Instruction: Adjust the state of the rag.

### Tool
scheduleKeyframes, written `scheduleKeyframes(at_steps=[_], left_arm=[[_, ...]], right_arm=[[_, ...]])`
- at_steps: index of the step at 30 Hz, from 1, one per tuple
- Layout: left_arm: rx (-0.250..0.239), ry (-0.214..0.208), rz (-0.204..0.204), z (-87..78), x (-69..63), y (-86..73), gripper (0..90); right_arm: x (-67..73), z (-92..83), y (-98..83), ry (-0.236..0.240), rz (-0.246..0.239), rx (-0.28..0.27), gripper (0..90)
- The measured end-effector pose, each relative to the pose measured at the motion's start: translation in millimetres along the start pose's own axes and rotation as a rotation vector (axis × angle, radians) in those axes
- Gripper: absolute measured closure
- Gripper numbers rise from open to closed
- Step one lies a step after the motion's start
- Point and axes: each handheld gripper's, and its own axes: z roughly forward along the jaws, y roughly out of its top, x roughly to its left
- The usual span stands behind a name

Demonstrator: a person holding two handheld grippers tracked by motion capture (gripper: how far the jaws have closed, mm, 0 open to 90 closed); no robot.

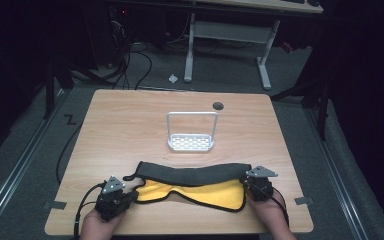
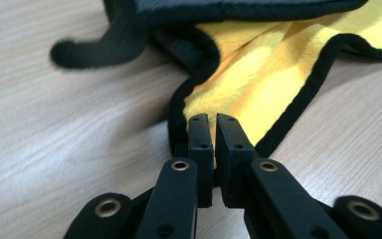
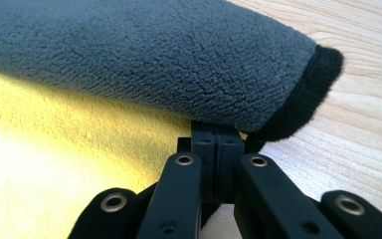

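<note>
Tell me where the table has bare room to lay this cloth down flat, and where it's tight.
Free: the wide bare wood left and right of the white rack, and the strip between the rack and the cloth. Tight: the near edge, where the left gripper and right gripper clamp the cloth's corners. The dark round hole sits behind the rack.
</note>
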Motion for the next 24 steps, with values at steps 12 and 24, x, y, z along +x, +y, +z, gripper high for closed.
scheduleKeyframes(at_steps=[12, 24], left_arm=[[-0.015, -0.069, 0.063, 38.7, -24.4, 29.5, 76.1], [0.012, -0.119, 0.075, 32.3, -40.7, 10.3, 78.5]], right_arm=[[15.7, -5.1, 4.3, 0.054, -0.017, -0.030, 86.8], [20.7, -10.9, -6.7, 0.063, -0.034, 0.009, 86.4]])
